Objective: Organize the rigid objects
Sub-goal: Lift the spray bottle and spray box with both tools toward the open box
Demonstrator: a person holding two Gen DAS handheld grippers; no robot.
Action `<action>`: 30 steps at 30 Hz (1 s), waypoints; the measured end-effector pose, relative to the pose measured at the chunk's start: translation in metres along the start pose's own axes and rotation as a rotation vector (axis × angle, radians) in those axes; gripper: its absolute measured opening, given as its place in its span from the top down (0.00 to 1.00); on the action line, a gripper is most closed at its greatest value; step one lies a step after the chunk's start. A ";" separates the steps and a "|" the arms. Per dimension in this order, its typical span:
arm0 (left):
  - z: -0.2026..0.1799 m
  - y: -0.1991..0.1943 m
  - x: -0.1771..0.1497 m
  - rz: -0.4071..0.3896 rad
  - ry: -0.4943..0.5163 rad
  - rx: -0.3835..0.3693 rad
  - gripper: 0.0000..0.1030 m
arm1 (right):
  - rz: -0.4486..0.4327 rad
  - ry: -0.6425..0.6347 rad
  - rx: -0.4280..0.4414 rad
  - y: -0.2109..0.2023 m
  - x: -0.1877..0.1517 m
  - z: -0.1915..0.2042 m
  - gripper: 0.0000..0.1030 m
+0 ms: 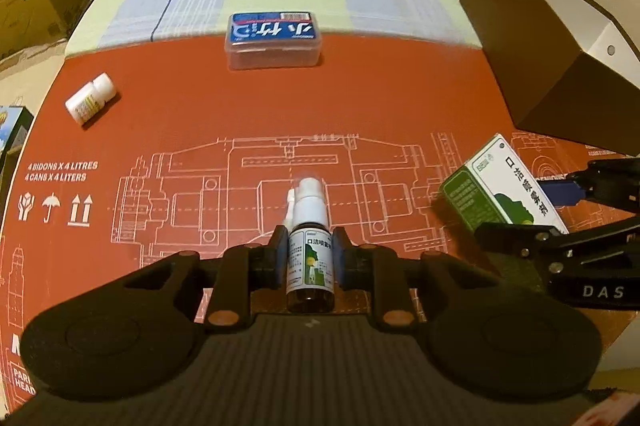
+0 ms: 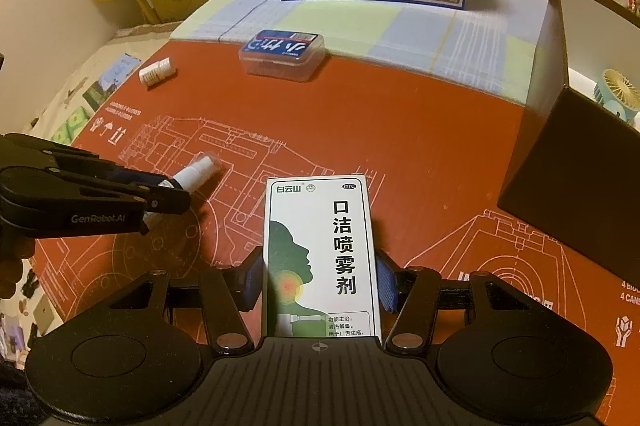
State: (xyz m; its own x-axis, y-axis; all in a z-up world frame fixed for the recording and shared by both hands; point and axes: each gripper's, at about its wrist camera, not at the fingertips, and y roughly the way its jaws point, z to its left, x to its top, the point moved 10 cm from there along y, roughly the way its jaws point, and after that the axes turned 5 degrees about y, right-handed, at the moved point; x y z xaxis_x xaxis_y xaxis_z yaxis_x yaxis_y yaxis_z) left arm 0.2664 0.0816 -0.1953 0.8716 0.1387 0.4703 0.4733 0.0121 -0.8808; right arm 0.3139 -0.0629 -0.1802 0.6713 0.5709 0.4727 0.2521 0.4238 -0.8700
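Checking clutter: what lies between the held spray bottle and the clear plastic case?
Only bare red mat between spray bottle and clear plastic case, per left wrist view.

Medicine box [image 2: 320, 258]: "白云山", "OTC", "口洁喷雾剂". Red mat [image 1: 200, 130]: "4 CANS X 4 LITERS". Left gripper [image 2: 176, 192] body: "GenRobot.AI"; right gripper [image 1: 528, 214] body: "DAS".

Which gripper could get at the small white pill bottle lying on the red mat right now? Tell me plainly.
Probably neither yet. The left gripper is shut on the spray bottle, the right gripper on the spray box. The path across the red mat to the pill bottle looks free.
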 end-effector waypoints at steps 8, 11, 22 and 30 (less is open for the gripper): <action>0.004 0.012 -0.010 0.061 -0.031 -0.010 0.81 | -0.001 0.016 -0.006 -0.002 -0.001 -0.004 0.49; 0.004 0.015 -0.010 0.070 -0.045 -0.015 0.81 | 0.000 0.023 -0.008 -0.002 -0.002 -0.006 0.49; -0.010 0.009 0.005 0.028 0.011 -0.036 0.81 | -0.012 0.034 -0.009 -0.007 0.001 -0.009 0.49; -0.023 -0.011 0.024 -0.028 0.034 -0.059 0.81 | -0.042 0.053 -0.004 -0.020 0.009 -0.013 0.49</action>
State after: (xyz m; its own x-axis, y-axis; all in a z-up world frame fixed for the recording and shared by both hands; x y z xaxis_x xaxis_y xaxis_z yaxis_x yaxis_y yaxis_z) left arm 0.2855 0.0618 -0.1733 0.8612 0.1057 0.4971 0.5033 -0.0428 -0.8630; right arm 0.3241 -0.0752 -0.1599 0.6956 0.5147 0.5012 0.2839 0.4439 -0.8499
